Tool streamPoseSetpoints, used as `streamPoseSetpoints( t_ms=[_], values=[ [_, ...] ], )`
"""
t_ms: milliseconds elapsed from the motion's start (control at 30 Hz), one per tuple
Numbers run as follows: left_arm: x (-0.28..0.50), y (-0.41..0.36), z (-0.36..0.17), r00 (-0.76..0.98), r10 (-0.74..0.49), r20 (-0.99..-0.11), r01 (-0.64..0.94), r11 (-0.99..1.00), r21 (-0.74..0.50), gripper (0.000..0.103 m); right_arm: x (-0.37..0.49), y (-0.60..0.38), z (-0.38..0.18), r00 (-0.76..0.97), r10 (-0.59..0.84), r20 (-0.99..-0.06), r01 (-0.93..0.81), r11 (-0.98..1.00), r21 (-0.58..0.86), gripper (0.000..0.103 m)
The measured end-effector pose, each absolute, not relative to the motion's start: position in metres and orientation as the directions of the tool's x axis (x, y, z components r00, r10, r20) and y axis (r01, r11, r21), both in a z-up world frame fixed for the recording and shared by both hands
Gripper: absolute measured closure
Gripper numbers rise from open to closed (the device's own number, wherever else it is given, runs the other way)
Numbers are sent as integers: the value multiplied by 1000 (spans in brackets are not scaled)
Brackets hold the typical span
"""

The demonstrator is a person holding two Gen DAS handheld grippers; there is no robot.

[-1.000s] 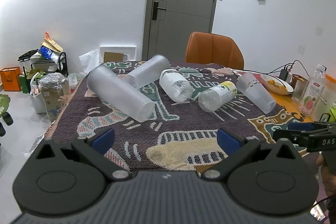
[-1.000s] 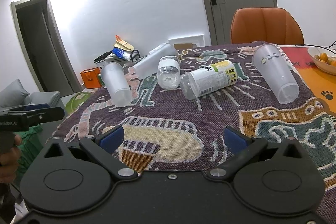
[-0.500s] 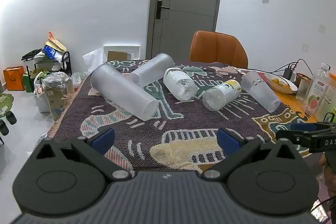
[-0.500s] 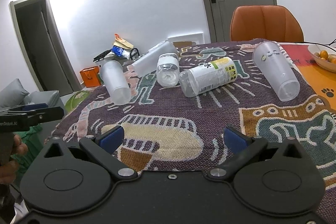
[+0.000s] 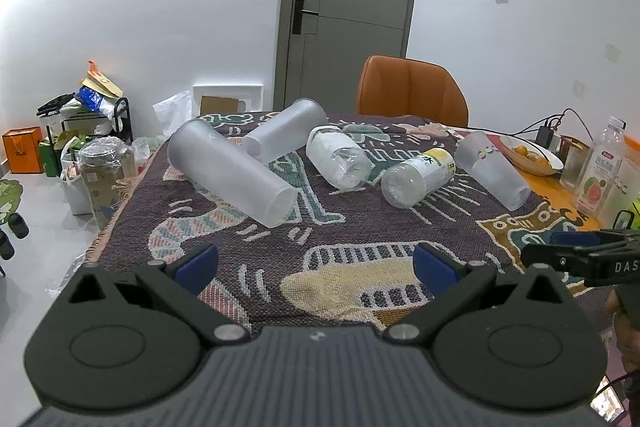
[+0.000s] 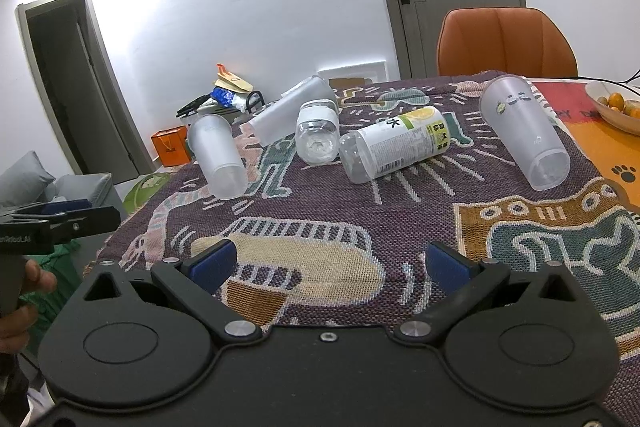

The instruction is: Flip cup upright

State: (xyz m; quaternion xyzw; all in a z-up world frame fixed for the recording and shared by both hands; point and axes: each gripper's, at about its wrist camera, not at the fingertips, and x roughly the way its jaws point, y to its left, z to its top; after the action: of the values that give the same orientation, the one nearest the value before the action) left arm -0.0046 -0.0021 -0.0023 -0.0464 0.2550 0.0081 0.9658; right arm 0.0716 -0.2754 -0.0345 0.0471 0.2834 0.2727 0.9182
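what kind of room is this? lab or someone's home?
Most likely a home dining room: an orange upholstered chair at a table under a patterned woven cloth, a fruit bowl, and bags and boxes piled by the wall.

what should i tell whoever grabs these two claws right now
Left claw: open, empty, hovering over the near edge of the patterned cloth.
Right claw: open, empty, also at the near edge.
Three frosted cups lie on their sides: long cup on the left, far cup behind it, printed cup on the right. Two bottles lie between them: clear bottle and yellow-label bottle.
Done: nothing, no cup is upright.
Left: grasp a cup and stand it up.
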Motion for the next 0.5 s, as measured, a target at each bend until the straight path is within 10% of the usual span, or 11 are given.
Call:
streamPoseSetpoints(
  t_ms=[500],
  values=[
    [11, 1, -10, 861, -6, -508, -49, 994, -95, 0, 83, -276, -35, 681, 540, -495, -472, 840, 267, 0]
  ],
)
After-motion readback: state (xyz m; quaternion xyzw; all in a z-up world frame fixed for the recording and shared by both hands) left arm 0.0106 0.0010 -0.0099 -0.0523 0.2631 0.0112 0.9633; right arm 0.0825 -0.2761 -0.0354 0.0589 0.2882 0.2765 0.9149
